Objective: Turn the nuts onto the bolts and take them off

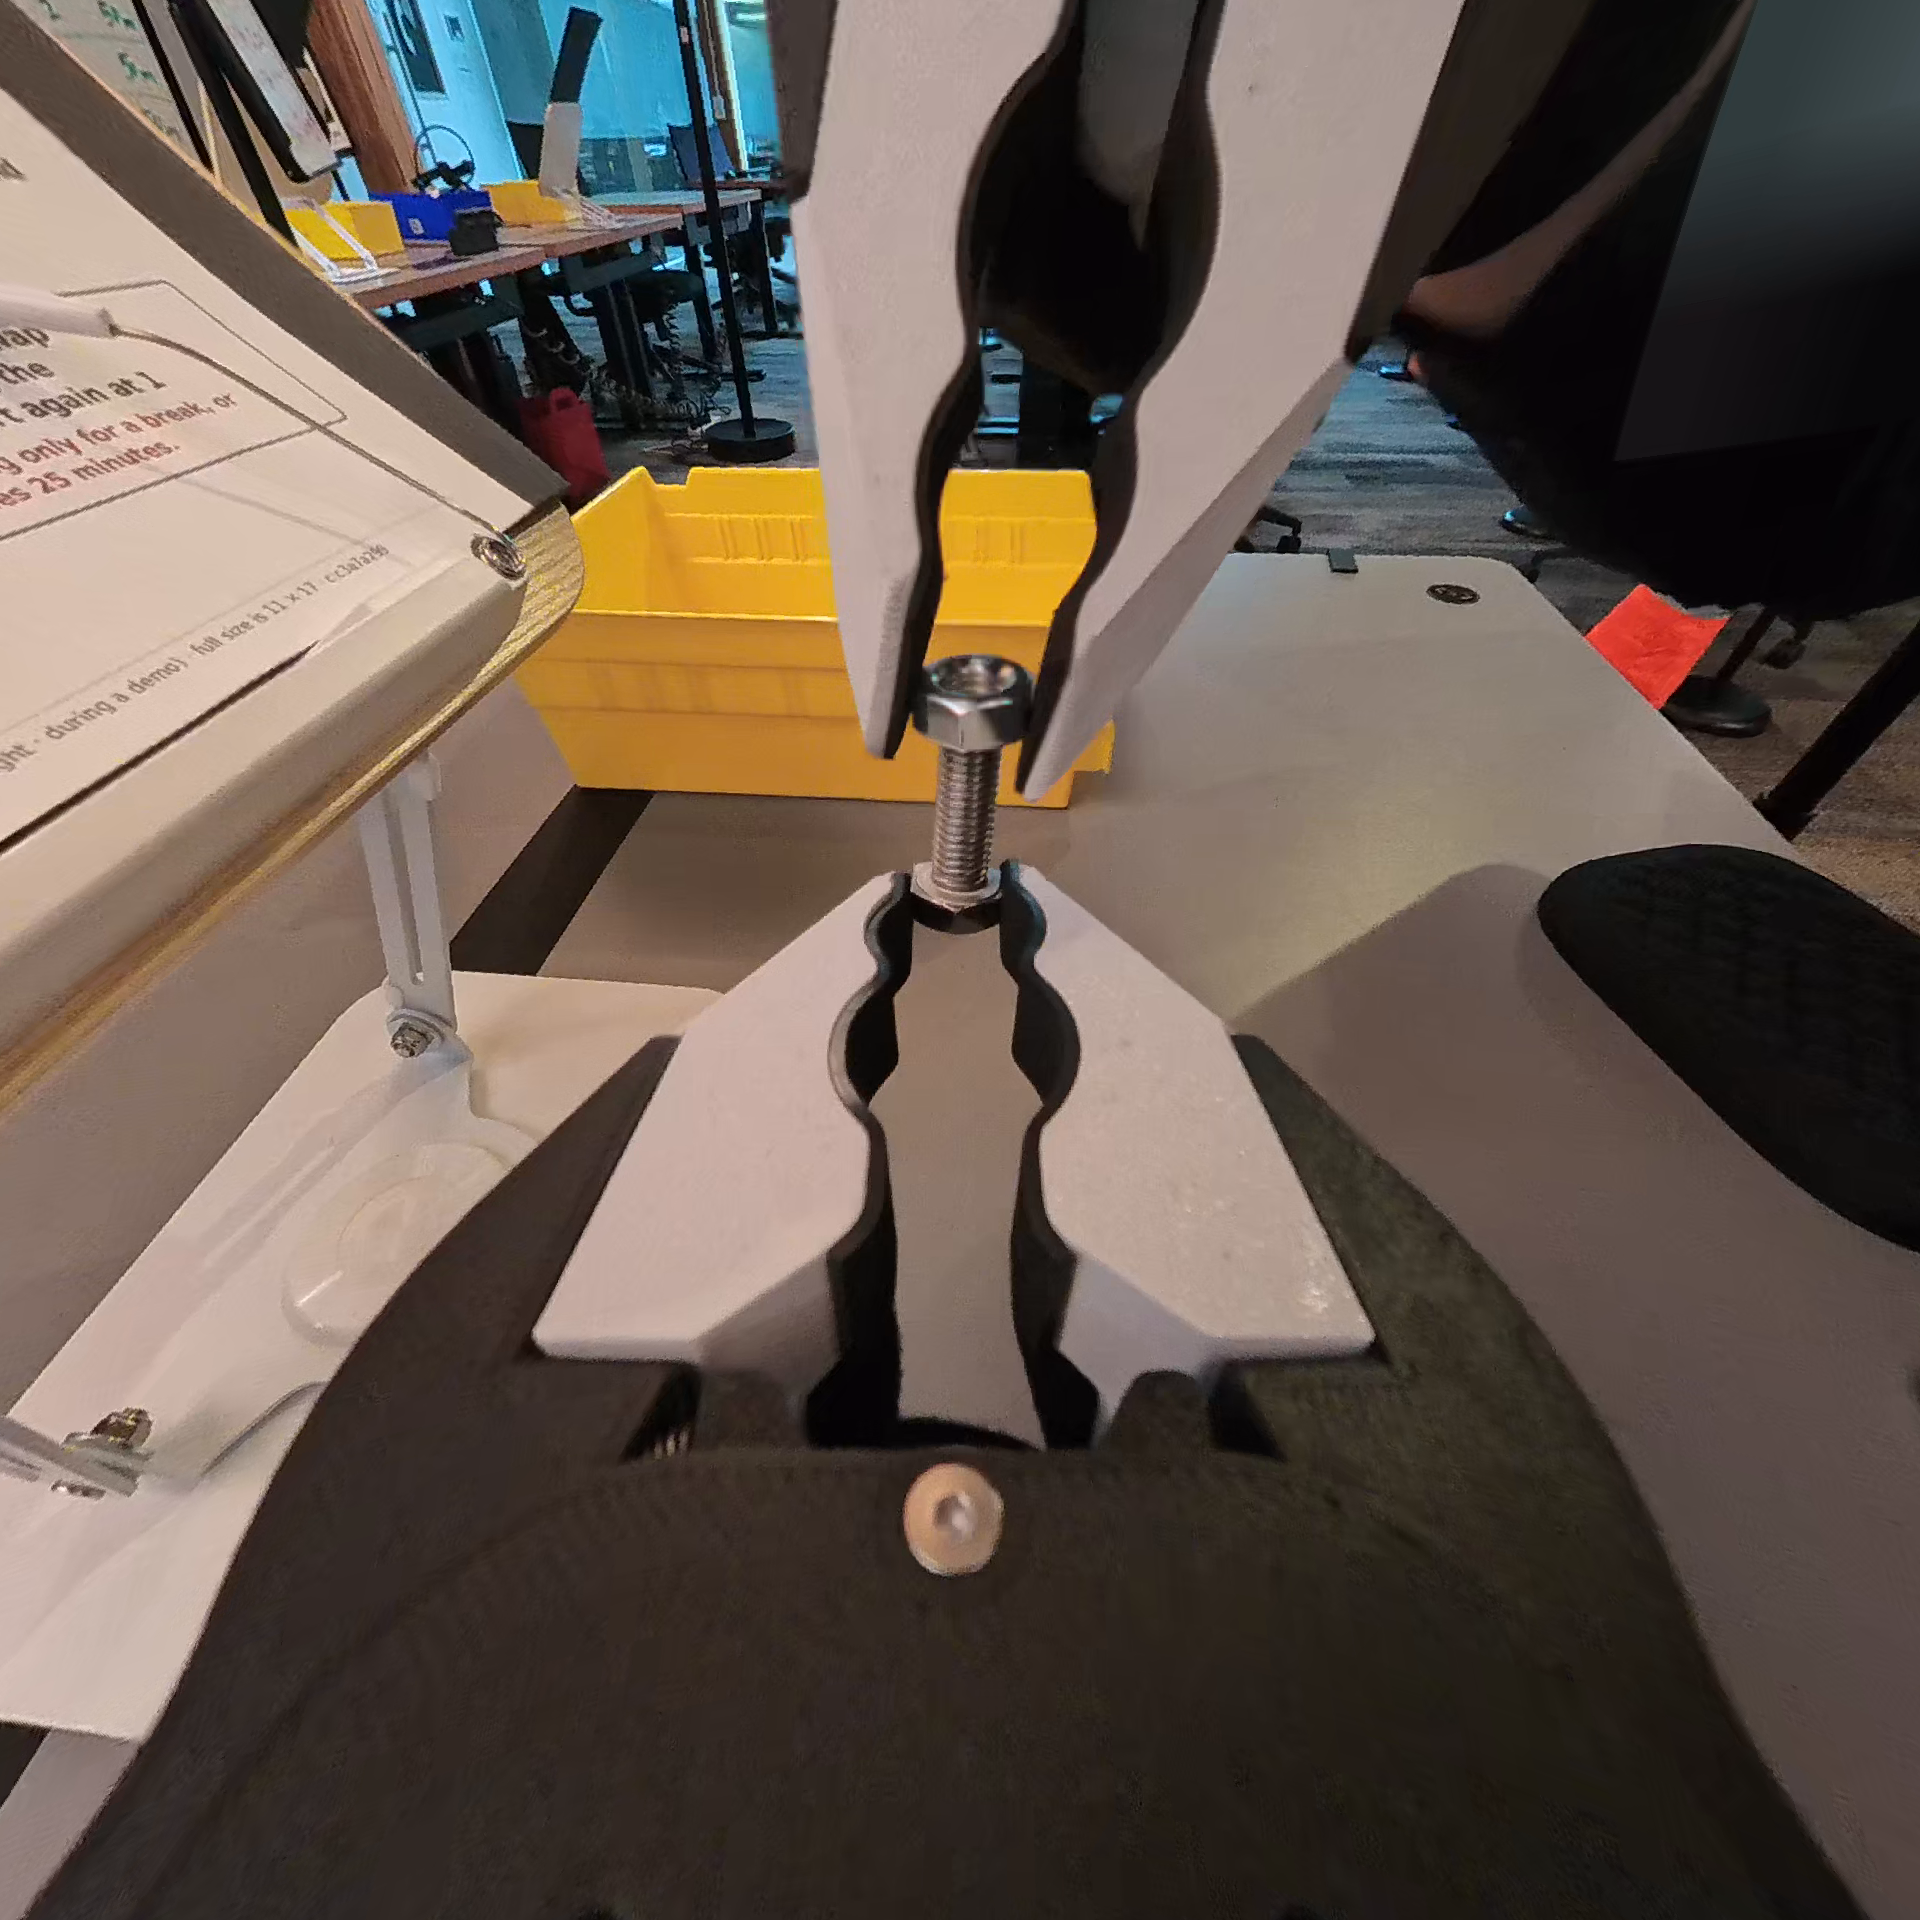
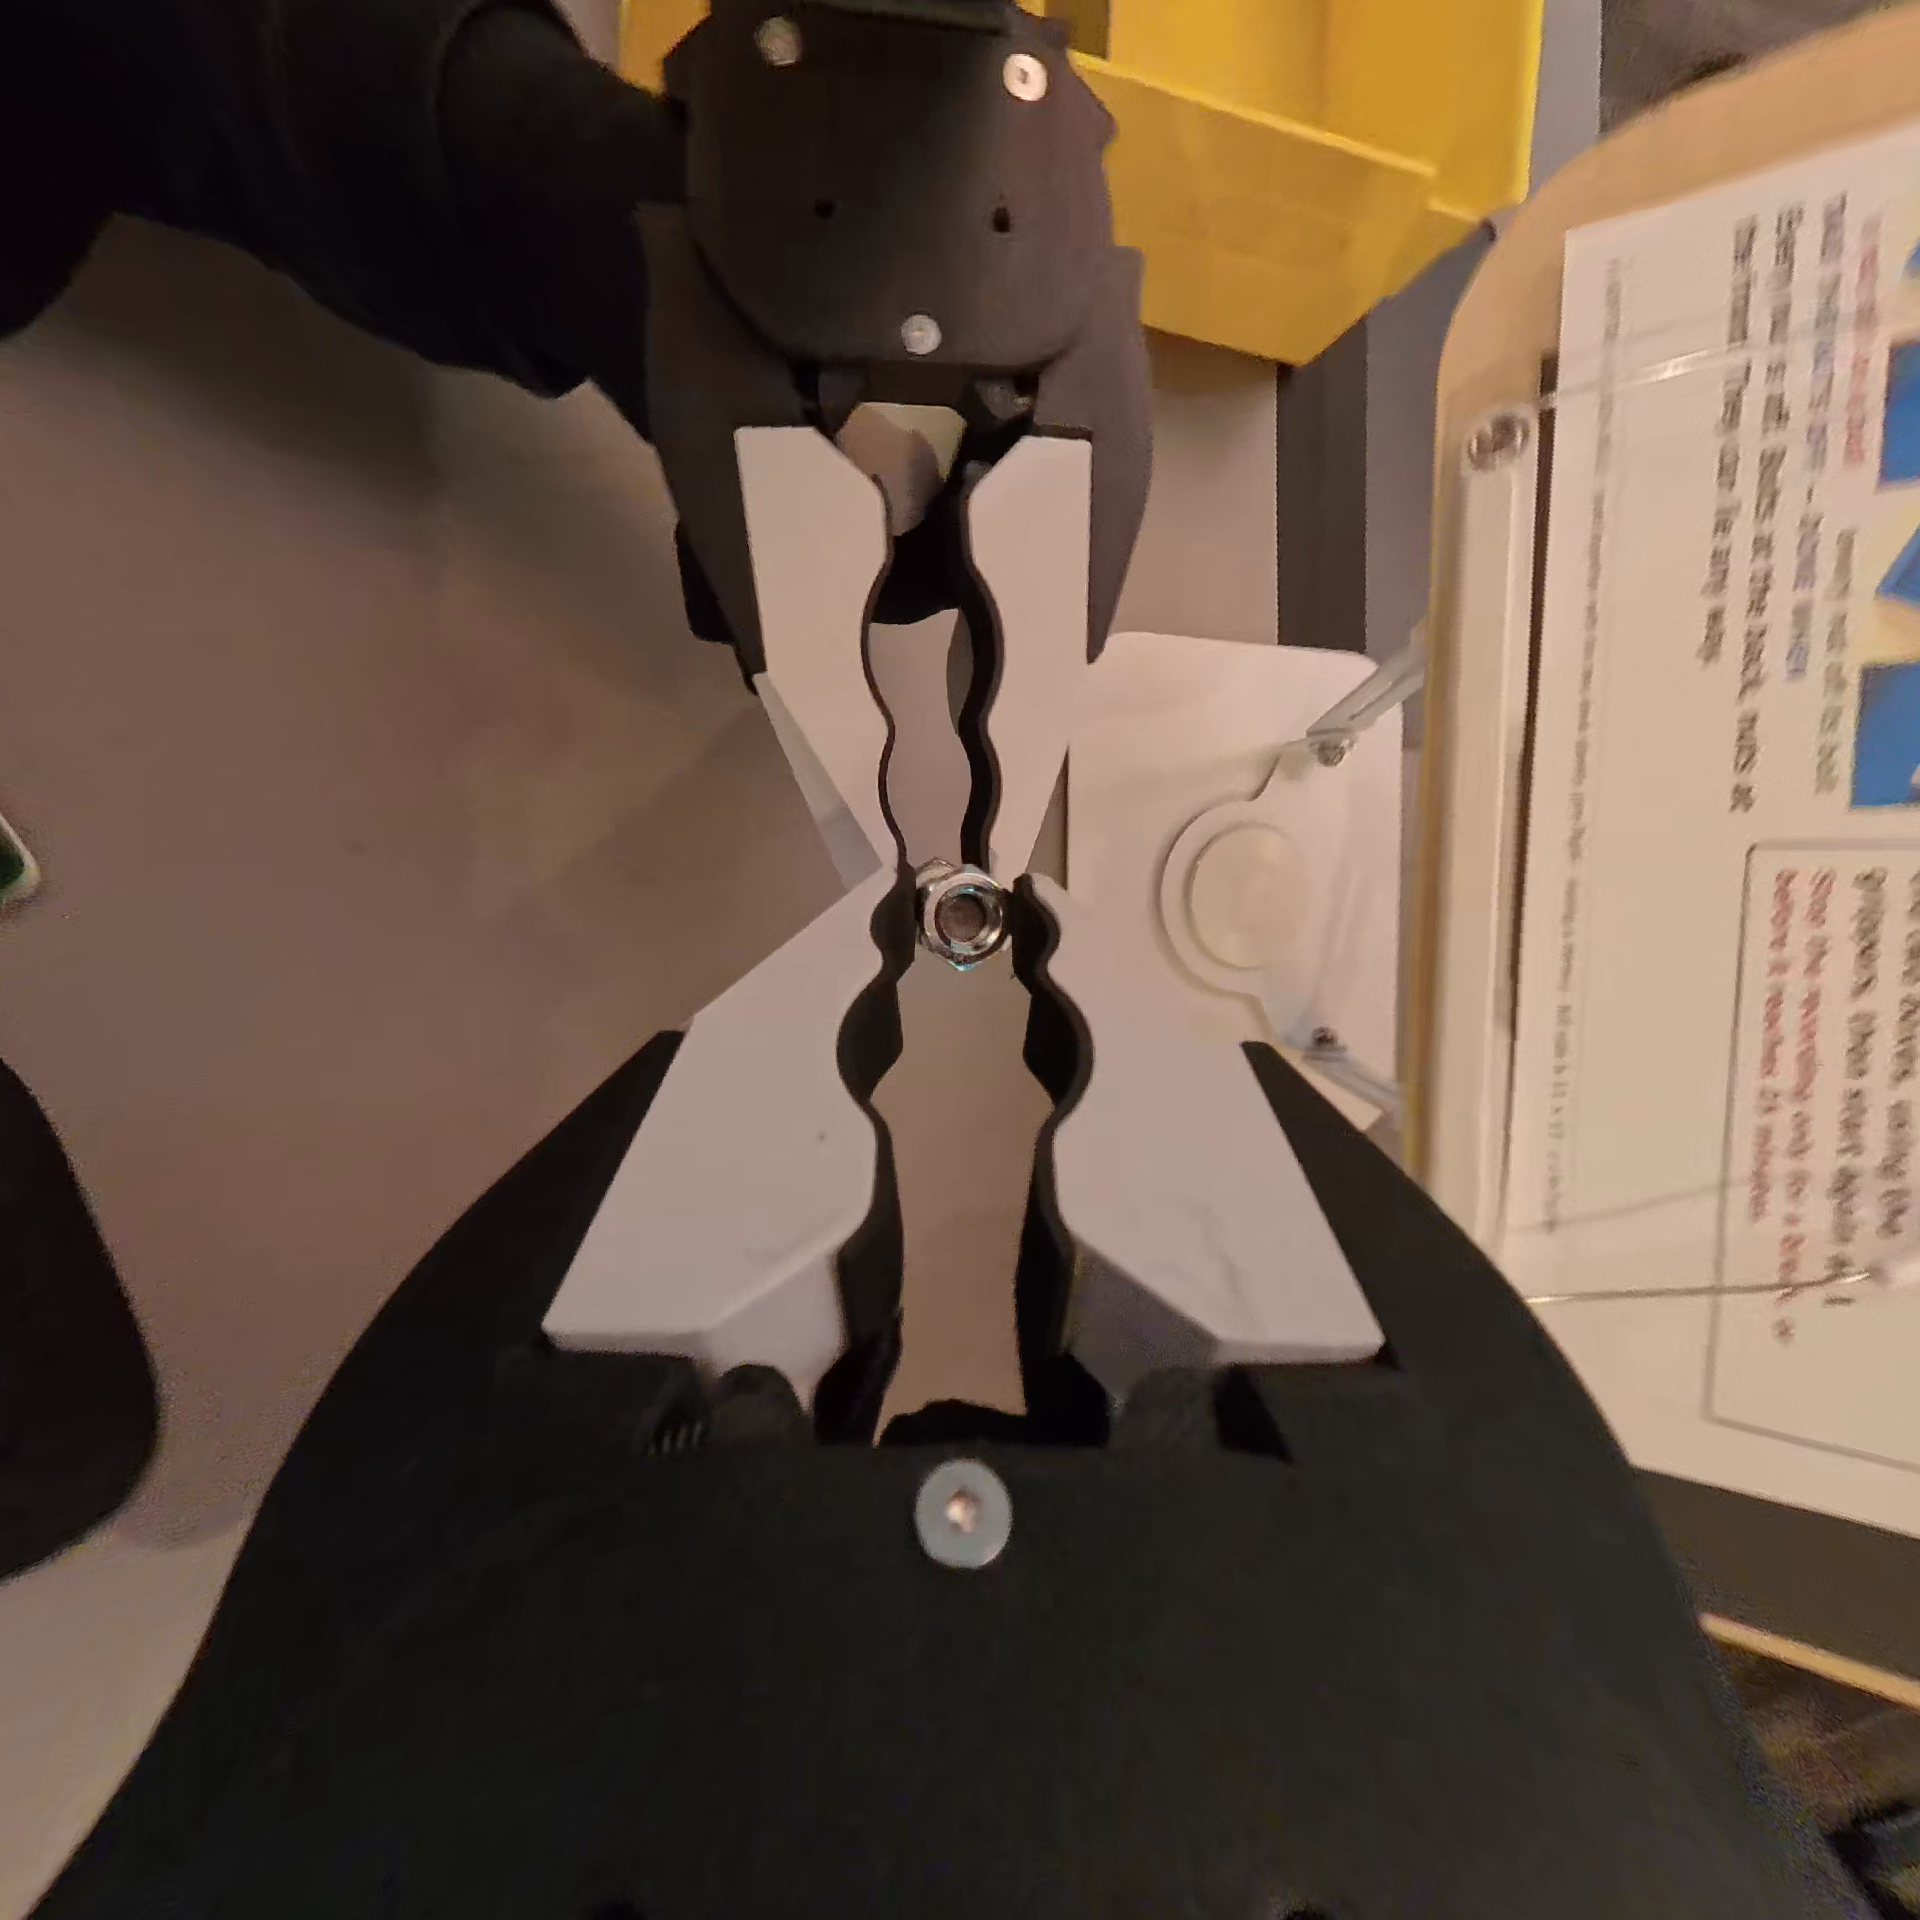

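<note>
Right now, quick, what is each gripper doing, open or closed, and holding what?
Left gripper: closed on the lower end of the bolt, at its head.
Right gripper: closed on the nut at the bolt's top end.

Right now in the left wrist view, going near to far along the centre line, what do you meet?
Left gripper shut on the lower nut → bolt shaft rising upright → upper nut at the top of the bolt, held by the right gripper coming down from above → yellow bin → floor lamp base.
</note>
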